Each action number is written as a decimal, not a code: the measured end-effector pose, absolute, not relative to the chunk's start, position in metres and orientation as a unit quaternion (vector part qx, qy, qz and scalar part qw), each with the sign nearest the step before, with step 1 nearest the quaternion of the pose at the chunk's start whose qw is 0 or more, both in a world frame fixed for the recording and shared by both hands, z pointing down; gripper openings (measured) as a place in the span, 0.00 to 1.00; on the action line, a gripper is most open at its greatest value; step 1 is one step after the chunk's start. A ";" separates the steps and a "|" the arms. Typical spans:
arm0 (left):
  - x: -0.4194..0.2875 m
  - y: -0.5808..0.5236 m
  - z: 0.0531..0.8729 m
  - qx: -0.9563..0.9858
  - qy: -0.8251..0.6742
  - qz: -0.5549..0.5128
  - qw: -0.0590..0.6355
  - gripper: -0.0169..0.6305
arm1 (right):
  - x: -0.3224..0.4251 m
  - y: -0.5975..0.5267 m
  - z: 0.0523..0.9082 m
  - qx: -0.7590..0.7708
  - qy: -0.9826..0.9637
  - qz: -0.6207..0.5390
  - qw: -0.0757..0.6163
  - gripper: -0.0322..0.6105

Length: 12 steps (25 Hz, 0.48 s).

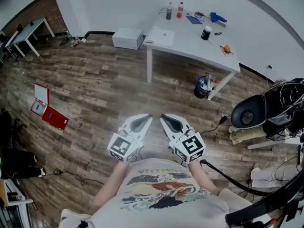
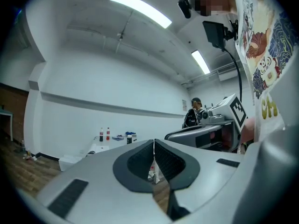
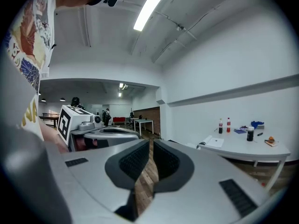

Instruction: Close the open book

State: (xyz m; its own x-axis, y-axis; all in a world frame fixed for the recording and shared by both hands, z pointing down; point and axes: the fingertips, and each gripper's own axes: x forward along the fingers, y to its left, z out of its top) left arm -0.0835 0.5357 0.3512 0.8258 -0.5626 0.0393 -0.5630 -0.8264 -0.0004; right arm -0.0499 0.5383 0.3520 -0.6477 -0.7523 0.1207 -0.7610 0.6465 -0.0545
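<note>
Wooden floor [image 1: 95, 84] is seen under the whole scene. At far left an open red case [image 1: 47, 110] is laid on it, and further along a white box [image 1: 127, 38] is set near the wall.

Low in the middle, the left gripper [image 1: 148, 117] is held roughly level above the floor. Its jaws are pressed together at the tips, and nothing is caught between them. Just beside it the right gripper [image 1: 164, 117] is held in the same way. Its jaws are drawn together to a thin slit through which only floor is seen, and no object is gripped. Both are held close to the person's printed shirt [image 1: 156, 189] and well apart from the white table [image 1: 190, 46] beyond.

The open book [image 1: 159, 36] is laid flat on the table's left end, pages up, touched by neither gripper. Two bottles [image 1: 169, 11] are stood near the table's far edge, and a dark cup [image 1: 206, 33] is placed to their right. A dark bucket [image 1: 202, 87] is set on the floor by the table's right leg. At far right, black equipment [image 1: 280, 106] is piled with cables.
</note>
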 end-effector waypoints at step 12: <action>-0.109 0.517 0.354 0.958 -0.285 0.023 0.008 0.05 | -0.073 0.520 0.365 0.427 -0.900 0.063 0.055 0.11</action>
State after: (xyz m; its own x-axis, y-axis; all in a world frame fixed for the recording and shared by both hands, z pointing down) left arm -0.1090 0.5175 0.3544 0.8368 -0.5453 0.0487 -0.5460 -0.8378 0.0017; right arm -0.0734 0.5204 0.3649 -0.6290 -0.7620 0.1539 -0.7760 0.6271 -0.0667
